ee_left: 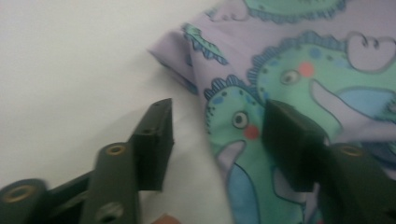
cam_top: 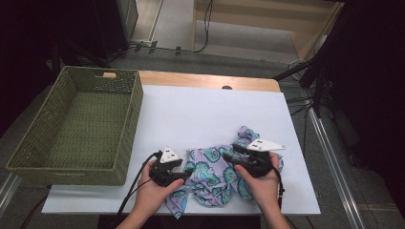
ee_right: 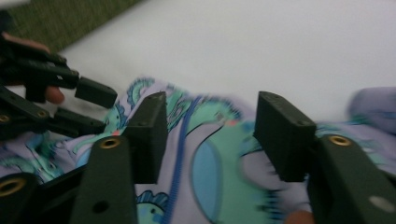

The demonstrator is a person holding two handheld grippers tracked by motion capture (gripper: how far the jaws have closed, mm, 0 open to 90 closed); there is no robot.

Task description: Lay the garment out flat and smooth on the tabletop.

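The crumpled lilac garment point(cam_top: 217, 174) printed with green dinosaurs lay near the front edge of the white counter point(cam_top: 200, 112), toward its right half, with the woven green basket point(cam_top: 33, 143) at the counter's left edge. Both grippers hung low over it. The left gripper point(ee_left: 217, 140) had its fingers point(ee_left: 154, 140) about half open, straddling the cloth's left border without pressing on it: one finger sat over bare counter, the other over the print. The right gripper point(ee_right: 210, 140) stood likewise parted above a blue-piped seam (nothing pinched there either).

The main risk, as I judged it, was a shallow bite. The left gripper sat so near the hem that closing could catch a single thin layer, or miss altogether and scrape the counter. If the two grippers seized different folds of the same bunch, lifting would likely drag the garment up as a twisted lump rather than spread it, and a loose tail could trail over the front edge.
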